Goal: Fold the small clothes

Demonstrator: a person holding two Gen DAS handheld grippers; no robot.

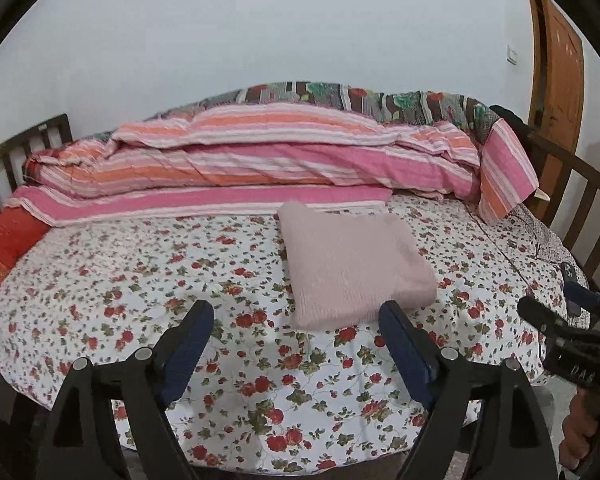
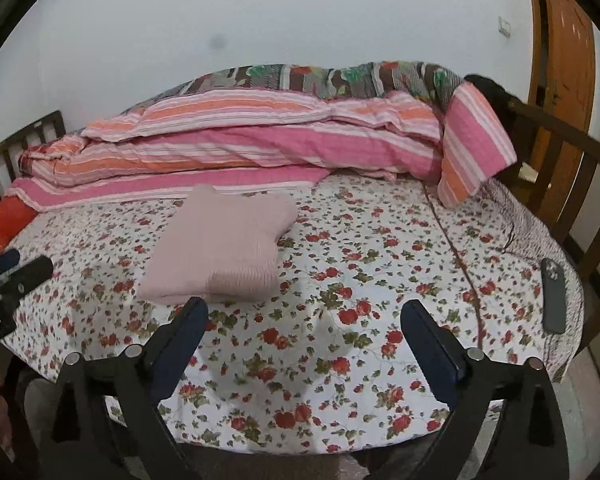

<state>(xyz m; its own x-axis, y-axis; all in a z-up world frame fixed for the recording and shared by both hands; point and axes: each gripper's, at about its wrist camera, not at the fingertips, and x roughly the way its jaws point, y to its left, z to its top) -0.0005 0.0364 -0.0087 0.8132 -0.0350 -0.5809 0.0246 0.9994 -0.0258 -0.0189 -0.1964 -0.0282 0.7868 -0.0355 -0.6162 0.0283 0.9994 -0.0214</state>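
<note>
a pink garment [image 1: 354, 266] lies folded on the floral sheet [image 1: 148, 280] (nothing else waits in sight); left gripper [image 1: 296, 320] and right gripper [image 2: 304, 316] hover above, spread wide, empty — folding looks done.

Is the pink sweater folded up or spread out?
Folded. The pale pink knit garment lies as a thick, compact, layered bundle on the floral bedsheet.
</note>
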